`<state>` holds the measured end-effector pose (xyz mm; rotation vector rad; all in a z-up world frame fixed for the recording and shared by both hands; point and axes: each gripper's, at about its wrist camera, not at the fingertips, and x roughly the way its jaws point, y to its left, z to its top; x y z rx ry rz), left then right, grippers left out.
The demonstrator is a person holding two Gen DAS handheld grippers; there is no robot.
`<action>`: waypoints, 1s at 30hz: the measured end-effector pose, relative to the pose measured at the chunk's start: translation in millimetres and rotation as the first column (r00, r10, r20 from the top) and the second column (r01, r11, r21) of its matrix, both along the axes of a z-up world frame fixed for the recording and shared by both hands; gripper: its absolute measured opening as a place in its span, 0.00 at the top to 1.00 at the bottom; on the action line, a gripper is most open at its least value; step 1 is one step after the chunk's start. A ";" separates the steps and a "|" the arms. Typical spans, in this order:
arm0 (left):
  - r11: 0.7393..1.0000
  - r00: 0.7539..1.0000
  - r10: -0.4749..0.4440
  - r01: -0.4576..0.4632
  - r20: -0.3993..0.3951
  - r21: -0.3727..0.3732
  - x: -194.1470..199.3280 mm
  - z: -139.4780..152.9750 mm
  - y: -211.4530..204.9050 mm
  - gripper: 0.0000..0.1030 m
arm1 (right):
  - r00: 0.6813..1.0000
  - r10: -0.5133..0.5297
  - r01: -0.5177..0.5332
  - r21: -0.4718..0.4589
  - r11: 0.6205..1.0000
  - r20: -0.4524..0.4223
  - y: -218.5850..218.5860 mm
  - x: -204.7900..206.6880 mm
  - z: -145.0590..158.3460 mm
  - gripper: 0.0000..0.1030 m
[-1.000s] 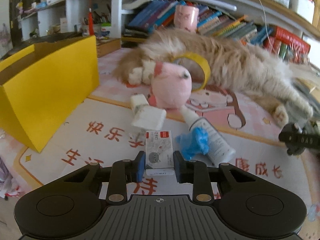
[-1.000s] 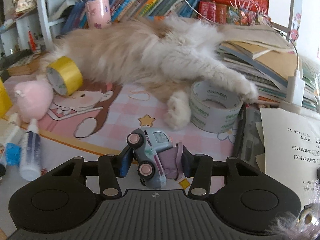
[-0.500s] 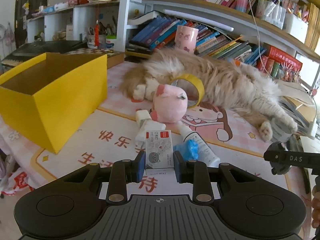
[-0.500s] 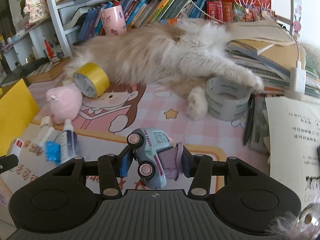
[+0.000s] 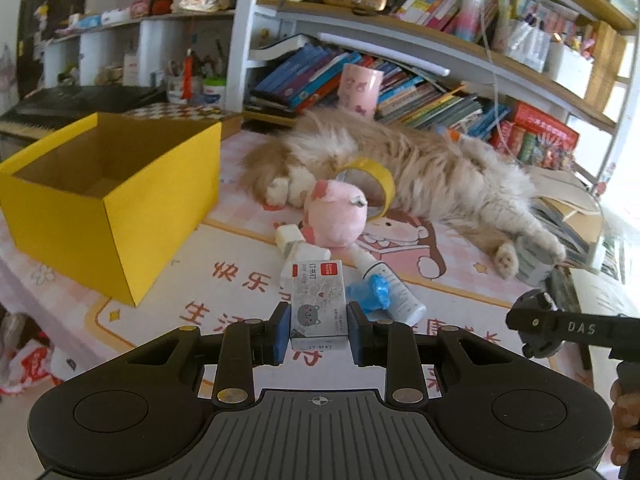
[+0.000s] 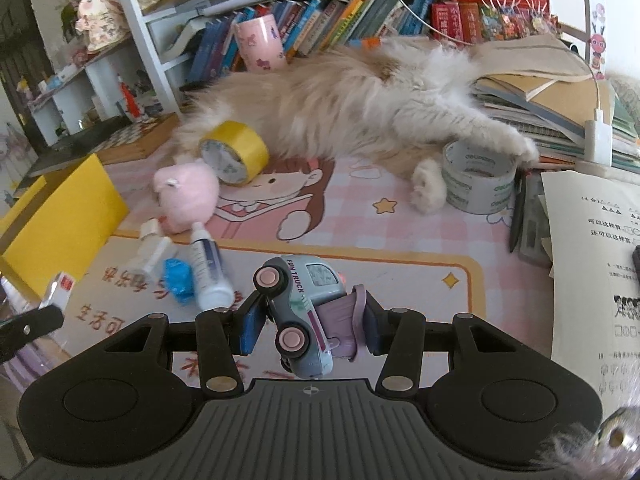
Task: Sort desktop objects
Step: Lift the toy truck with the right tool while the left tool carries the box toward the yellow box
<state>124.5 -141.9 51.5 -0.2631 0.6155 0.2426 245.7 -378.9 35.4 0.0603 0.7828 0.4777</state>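
Left hand: we hold our left gripper clamped on a small white cardboard box of staples with a red label and a grey cat face, its blue pads pressing both long sides, the box lifted clear above the mat.
Right hand: our right gripper grips a pale blue toy truck with pink wheels and a lilac tipper, tilted nose-up between the pads and off the mat.
Box: an open yellow cardboard box stands at the left of the desk, well apart from both held things; we see only bare brown card inside the part that shows.
Desk: a pink cartoon-printed desk mat with red Chinese characters covers the surface.
Still on the mat: a round pink plush toy, a roll of yellow tape leaning just behind it, a white squeeze tube with a white cap, a crumpled blue plastic scrap beside that tube, and a small white bottle near the plush.
Cat: a long-haired cream and tan cat lies stretched across the back of the desk, one hind paw on a roll of clear printed tape.
Background: shelves of slanted books hold a pink cup; printed paper sheets lie at the right edge.
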 end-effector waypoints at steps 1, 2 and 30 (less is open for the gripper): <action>1.000 1.000 -0.015 0.015 0.003 0.002 -1.4 1.7 1.5 0.73 | 1.000 -0.002 0.002 -0.001 1.000 0.004 1.4 -3.8 1.3 0.56; 1.000 1.000 -0.028 0.028 0.006 0.008 -2.4 3.2 3.0 0.73 | 1.000 -0.006 0.006 -0.003 1.000 0.012 4.1 -8.8 2.6 0.56; 0.972 0.972 -0.235 0.235 0.022 0.027 -67.3 6.5 100.1 0.73 | 0.994 -0.086 0.089 -0.039 0.995 0.065 112.7 -110.7 10.1 0.56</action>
